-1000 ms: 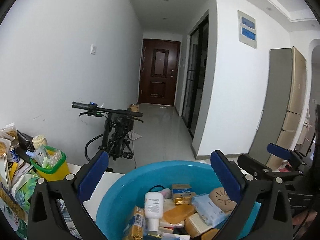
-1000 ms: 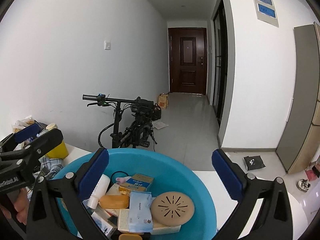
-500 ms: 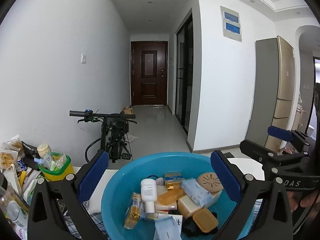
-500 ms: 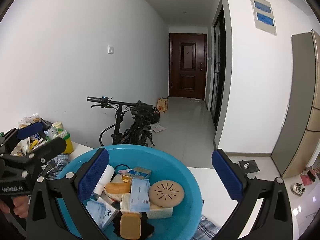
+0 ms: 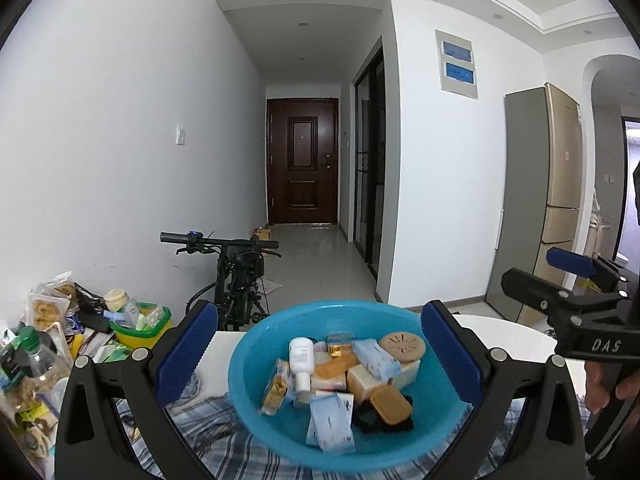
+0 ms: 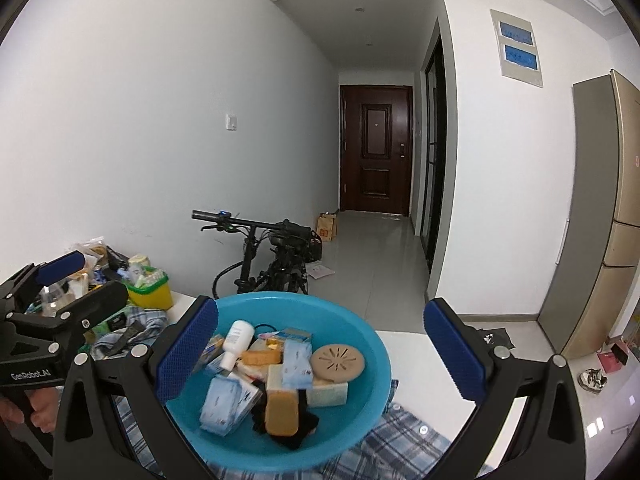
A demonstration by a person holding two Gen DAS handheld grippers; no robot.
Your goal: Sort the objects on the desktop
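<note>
- Left gripper: fingers spread wide and empty, blue pads at 9 and 3 o'clock of the blue basin, clear of its rim.
- Right gripper: fingers likewise wide and empty, framing the same basin from its other side.
- In the basin, a loose heap: white bottle lying toward 11 o'clock, orange soap bar near centre, round tan perforated disc at 2 o'clock, pale blue packets at 6 o'clock, tan oblong case on a black item at 5 o'clock.
- Under the basin, a blue plaid cloth on the white counter.
- At 9 o'clock of the basin, a yellow bin with green rim, stuffed with small packets, amid snack bags and bottles.
- Beyond the counter, at 12 o'clock, a black bicycle against the wall, then a hallway ending in a dark door.
</note>
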